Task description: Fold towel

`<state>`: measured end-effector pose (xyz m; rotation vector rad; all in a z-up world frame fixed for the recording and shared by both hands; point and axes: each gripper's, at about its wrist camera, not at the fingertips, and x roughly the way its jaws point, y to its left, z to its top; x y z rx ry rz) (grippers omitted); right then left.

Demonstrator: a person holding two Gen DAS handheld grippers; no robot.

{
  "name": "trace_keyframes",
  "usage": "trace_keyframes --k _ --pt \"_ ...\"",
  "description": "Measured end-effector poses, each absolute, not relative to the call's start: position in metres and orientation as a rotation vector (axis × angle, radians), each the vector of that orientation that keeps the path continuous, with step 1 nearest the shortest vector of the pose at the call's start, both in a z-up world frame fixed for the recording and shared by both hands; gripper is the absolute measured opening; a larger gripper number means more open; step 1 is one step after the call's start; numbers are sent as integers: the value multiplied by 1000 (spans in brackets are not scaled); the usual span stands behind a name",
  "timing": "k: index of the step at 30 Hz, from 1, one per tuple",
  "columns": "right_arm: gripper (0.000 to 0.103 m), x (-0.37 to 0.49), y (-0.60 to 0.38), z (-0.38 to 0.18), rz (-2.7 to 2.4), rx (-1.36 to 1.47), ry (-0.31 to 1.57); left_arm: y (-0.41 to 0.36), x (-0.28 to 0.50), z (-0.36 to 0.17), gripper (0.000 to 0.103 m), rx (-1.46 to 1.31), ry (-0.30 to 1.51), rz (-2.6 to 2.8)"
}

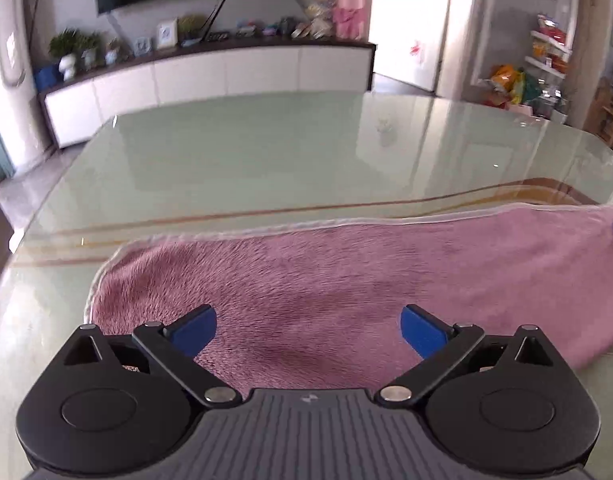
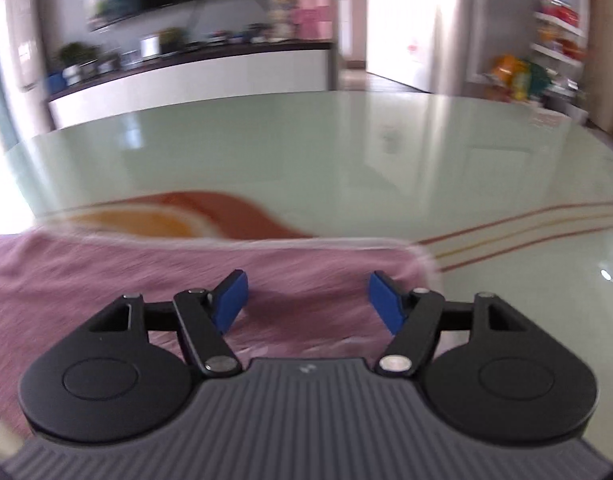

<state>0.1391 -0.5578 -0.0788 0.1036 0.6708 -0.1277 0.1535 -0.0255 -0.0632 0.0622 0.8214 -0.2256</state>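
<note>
A pink fluffy towel (image 1: 346, 272) with a pale hem lies flat on the glass table (image 1: 266, 160). In the left wrist view my left gripper (image 1: 308, 330) hovers over the towel's left part, open, its blue pads wide apart with nothing between them. A small dark tip of the other gripper shows at the towel's far right edge. In the right wrist view the same towel (image 2: 106, 280) spreads to the left, its right corner just beyond my right gripper (image 2: 308, 300), which is open above the cloth. That view is motion-blurred.
The pale green glass table (image 2: 346, 152) has orange and brown curved stripes (image 2: 178, 216) printed on it beyond the towel. Behind the table stands a long white cabinet (image 1: 210, 76) with plants and small items, under a wall TV. Shelves with goods stand at the far right.
</note>
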Motion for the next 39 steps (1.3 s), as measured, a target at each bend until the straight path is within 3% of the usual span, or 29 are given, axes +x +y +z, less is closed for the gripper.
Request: trace_keyframes --k 6,7,8,9,12,13,14,17,21,25,31,33,35,39 --pt "77 133 -526 -83 47 5 667 -19 152 -69 103 99 813 -226" --pt "82 136 -519 -87 55 -47 674 -19 155 -69 103 93 815 -213" --pt "94 140 -515 -90 44 -83 678 -19 156 -69 103 92 817 -205" --pt "96 147 -519 -92 -3 -90 676 -19 156 -69 103 93 816 -201" --pt "91 162 -533 -90 -208 -86 682 -17 155 -69 103 94 814 -184" --pt "79 165 -537 -88 -263 -80 681 -14 154 -68 102 92 814 -168" --pt "76 162 -536 -84 -271 -68 673 -11 153 -66 100 85 815 -146" --pt "82 152 -509 -75 -141 -21 642 -2 151 -52 96 -1 777 -125" --pt "88 151 -460 -77 -30 -47 660 -32 171 -38 102 15 719 -195" --pt "89 151 -414 -82 71 -81 686 -63 199 -59 101 112 814 -191" --pt "103 144 -485 -93 -41 -18 703 -17 176 -67 103 84 784 -182" --pt "100 146 -504 -97 -111 15 709 -5 171 -67 103 80 777 -160" --pt "87 144 -510 -93 -207 45 701 2 169 -65 102 66 783 -116" --pt "88 138 -465 -82 -100 97 624 -11 161 -55 98 5 755 -112"
